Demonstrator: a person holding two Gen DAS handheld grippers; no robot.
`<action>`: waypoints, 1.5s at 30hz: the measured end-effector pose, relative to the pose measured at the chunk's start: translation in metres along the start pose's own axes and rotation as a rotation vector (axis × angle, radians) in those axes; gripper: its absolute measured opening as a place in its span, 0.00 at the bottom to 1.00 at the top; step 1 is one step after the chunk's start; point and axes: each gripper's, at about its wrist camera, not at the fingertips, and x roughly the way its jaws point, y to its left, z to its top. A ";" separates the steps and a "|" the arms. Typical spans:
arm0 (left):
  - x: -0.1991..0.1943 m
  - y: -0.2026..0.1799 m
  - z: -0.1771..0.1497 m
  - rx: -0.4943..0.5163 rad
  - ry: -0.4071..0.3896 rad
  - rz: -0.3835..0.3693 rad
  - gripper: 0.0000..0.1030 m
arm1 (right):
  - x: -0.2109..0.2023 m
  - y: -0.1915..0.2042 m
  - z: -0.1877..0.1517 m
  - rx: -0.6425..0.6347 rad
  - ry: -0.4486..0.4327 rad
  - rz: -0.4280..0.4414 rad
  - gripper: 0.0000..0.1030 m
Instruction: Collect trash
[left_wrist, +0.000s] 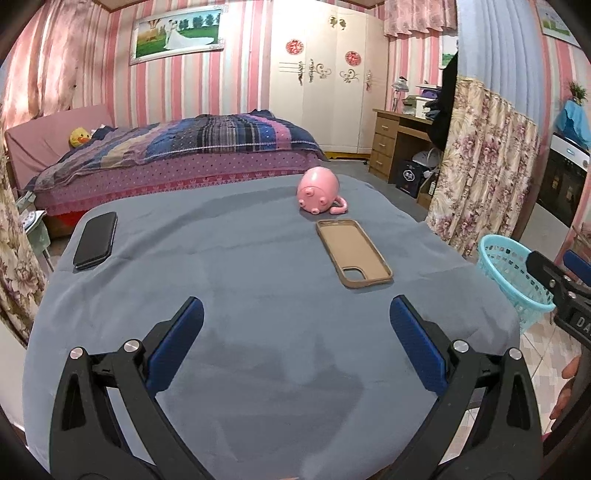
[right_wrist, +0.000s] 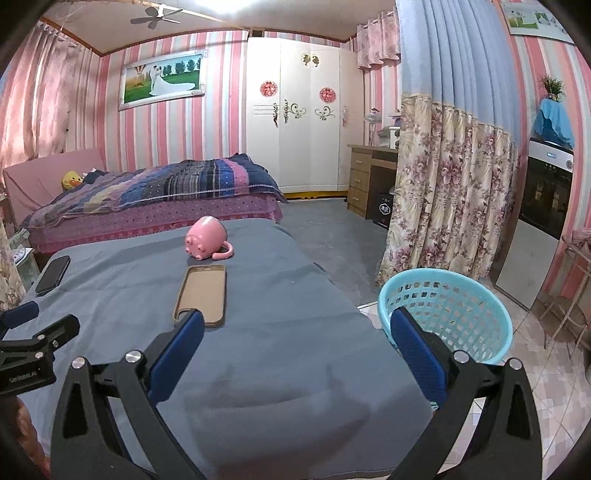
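Note:
A table covered with a grey-blue cloth (left_wrist: 258, 332) holds a pink pig-shaped cup (left_wrist: 318, 191) lying on its side, a tan phone case (left_wrist: 352, 253) lying open side up, and a black phone (left_wrist: 95, 240) at the far left. My left gripper (left_wrist: 295, 325) is open and empty above the near part of the cloth. My right gripper (right_wrist: 295, 332) is open and empty over the table's right side. The cup (right_wrist: 205, 236), the case (right_wrist: 201, 293) and the black phone (right_wrist: 53, 275) also show in the right wrist view. A turquoise plastic basket (right_wrist: 450, 314) stands on the floor right of the table.
The basket (left_wrist: 513, 280) shows at the right edge of the left wrist view, behind the right gripper's body. A bed (left_wrist: 177, 155), a white wardrobe (left_wrist: 325, 92), a wooden desk (left_wrist: 395, 144) and a floral curtain (right_wrist: 443, 184) stand beyond the table.

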 end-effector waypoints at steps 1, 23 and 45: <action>-0.001 -0.001 0.000 0.004 -0.002 -0.002 0.95 | 0.000 0.001 0.000 -0.005 -0.002 -0.003 0.96; -0.005 -0.004 -0.003 0.021 -0.008 -0.007 0.95 | 0.000 0.003 0.001 -0.017 -0.015 -0.022 0.96; 0.000 -0.008 -0.004 0.043 -0.004 -0.003 0.95 | 0.005 -0.003 0.000 -0.016 0.003 -0.033 0.96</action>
